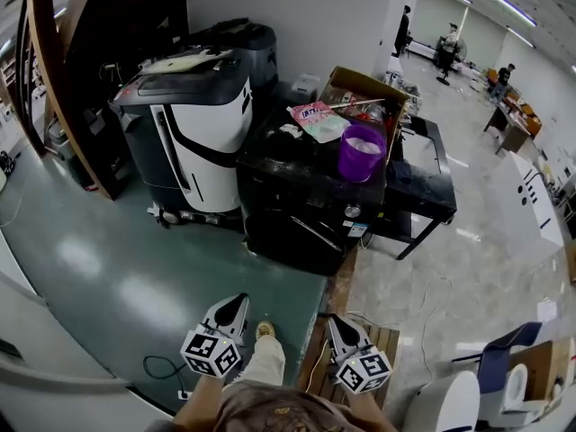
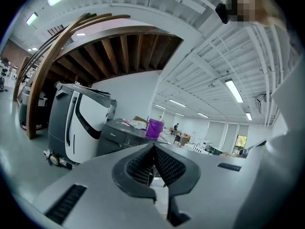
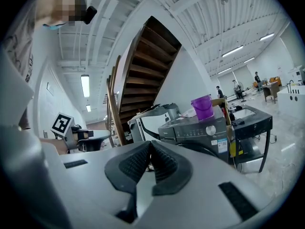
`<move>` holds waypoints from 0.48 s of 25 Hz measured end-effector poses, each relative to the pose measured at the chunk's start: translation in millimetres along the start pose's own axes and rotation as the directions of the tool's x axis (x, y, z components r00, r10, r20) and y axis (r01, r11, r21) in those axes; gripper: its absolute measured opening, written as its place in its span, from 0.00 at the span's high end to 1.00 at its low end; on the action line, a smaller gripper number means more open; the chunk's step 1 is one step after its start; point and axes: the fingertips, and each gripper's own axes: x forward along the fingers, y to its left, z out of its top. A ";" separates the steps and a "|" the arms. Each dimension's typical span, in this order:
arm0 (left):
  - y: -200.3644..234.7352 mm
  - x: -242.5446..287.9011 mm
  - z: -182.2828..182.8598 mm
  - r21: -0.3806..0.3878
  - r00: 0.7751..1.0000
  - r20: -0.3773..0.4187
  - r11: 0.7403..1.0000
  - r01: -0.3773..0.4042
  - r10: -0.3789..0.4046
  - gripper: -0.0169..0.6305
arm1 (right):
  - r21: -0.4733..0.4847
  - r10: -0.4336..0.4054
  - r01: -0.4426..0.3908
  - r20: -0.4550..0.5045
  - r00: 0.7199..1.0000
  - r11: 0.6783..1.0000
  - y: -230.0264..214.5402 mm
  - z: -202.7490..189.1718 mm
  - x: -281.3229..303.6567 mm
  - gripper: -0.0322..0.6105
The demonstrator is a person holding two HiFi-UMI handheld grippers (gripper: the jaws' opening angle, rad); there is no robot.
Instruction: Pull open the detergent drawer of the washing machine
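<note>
Green workshop floor (image 1: 135, 268), open hall behind.
Item: left gripper (image 2: 153, 148), jaws together, nothing between them.
Item: right gripper (image 3: 150, 144), likewise closed and empty.
Item: washing machine (image 1: 301, 201), dark, front-loading, well apart ahead of both grippers, purple bucket (image 1: 362, 151) on its top.
Item: detergent drawer (image 3: 172, 130), apparently the closed panel at the left end of the control strip, away from the dial (image 3: 208, 129).
Handling note: approach level, part one gripper's jaws before arrival, hook the drawer's lower lip, draw straight outward.
</note>
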 end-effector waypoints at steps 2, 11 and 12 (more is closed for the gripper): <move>9.9 17.6 6.3 -0.005 1.000 0.000 1.000 0.001 -0.001 0.94 | 0.000 -0.002 0.002 0.000 1.000 1.000 -7.9 8.4 17.2 0.95; 47.1 98.9 47.5 -0.016 0.999 0.006 0.999 0.033 -0.033 0.94 | -0.009 -0.012 0.012 0.004 1.000 1.000 -42.2 46.4 97.9 0.95; 51.8 107.5 52.1 -0.016 0.999 0.005 0.999 0.036 -0.036 0.94 | -0.009 -0.014 0.014 0.005 1.000 1.000 -45.8 50.3 107.4 0.95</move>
